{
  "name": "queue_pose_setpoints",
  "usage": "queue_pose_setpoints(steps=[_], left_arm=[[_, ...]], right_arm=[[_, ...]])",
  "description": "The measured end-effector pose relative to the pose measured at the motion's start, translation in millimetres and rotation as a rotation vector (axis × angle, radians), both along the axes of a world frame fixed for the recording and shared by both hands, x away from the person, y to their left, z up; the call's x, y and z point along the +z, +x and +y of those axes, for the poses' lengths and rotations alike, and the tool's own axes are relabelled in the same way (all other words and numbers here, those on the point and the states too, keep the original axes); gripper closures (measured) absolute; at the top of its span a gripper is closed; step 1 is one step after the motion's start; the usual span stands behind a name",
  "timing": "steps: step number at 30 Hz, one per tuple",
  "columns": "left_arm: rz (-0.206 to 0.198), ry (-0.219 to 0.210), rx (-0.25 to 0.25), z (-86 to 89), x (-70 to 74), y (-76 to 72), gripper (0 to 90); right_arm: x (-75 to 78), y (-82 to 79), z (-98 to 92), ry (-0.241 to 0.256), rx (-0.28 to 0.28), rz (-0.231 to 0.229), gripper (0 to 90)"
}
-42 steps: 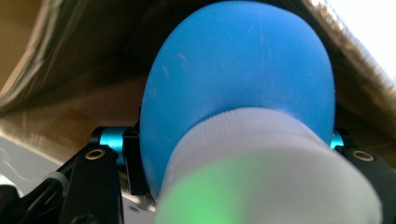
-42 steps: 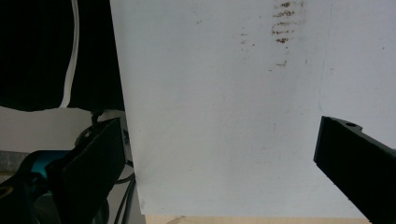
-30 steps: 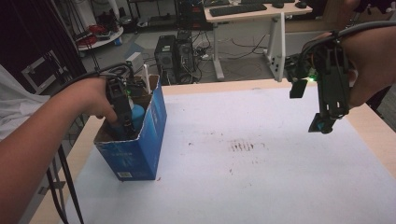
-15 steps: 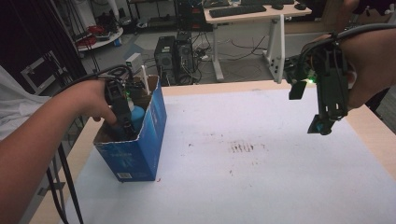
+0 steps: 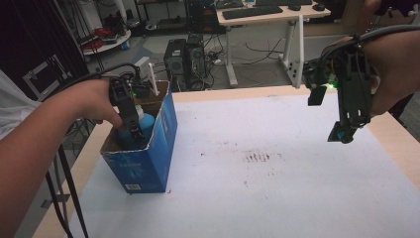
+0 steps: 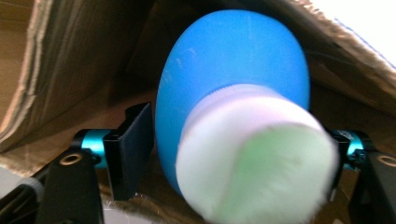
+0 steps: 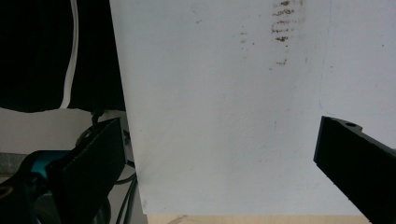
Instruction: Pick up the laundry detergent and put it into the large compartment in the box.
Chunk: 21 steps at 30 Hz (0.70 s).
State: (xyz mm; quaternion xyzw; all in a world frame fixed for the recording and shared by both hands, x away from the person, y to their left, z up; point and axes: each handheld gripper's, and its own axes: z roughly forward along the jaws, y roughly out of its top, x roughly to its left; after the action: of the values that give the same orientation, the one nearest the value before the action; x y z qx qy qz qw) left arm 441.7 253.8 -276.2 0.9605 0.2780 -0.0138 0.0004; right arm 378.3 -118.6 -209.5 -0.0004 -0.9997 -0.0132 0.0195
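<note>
A blue cardboard box [image 5: 148,163] stands open-topped at the table's left edge. Inside it my left gripper [image 5: 132,130] points down, shut on a blue bottle [image 5: 146,122]. In the left gripper view the blue bottle [image 6: 233,60], with its white cap [image 6: 252,154] towards the camera, sits between the two black jaws of the left gripper [image 6: 238,149], against the brown inner walls. My right gripper [image 5: 341,135] hangs in the air over the table's right side, jaws down. In its own view the right gripper [image 7: 219,154] is open, with bare white table between the jaws.
The white table top [image 5: 277,198] carries a patch of brown marks [image 5: 260,157] near its middle. A white stick [image 5: 152,82] rises from the box's far corner. Beyond the table are computer towers [image 5: 185,54] on the floor and a desk [image 5: 267,15].
The right gripper has wavered slightly in the air. The left gripper stays in the box on the bottle.
</note>
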Motion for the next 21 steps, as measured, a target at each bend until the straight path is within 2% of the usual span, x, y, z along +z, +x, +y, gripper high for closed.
queue_pose_setpoints(steps=[5, 8, 11, 14, 18, 21], left_arm=[[-0.013, 0.013, 0.000, 0.0, 9.3, -1.1, 24.0], [-0.019, 0.018, 0.010, 0.4, 15.1, -1.9, 19.5], [-0.023, 0.021, -0.015, -1.0, 25.5, -4.7, 17.6], [-0.026, 0.022, -0.026, -1.9, 30.0, -5.9, 16.1], [-0.033, 0.031, -0.025, -4.3, 40.9, -8.9, 12.8], [-0.047, 0.038, -0.051, -5.9, 49.0, -11.8, 10.9]], right_arm=[[0.1, 0.1, 2.7, 0.003, 0.007, 0.004, 1.5], [1.0, 0.0, 2.5, 0.004, 0.009, 0.004, 1.5], [2.5, 0.9, 1.1, 0.004, 0.007, 0.006, 1.5], [3.7, 1.0, 0.8, 0.007, 0.007, 0.005, 1.5], [3.5, 1.4, 1.8, 0.008, 0.010, 0.004, 1.5], [2.3, 1.8, 2.5, 0.001, 0.011, 0.006, 1.5]])
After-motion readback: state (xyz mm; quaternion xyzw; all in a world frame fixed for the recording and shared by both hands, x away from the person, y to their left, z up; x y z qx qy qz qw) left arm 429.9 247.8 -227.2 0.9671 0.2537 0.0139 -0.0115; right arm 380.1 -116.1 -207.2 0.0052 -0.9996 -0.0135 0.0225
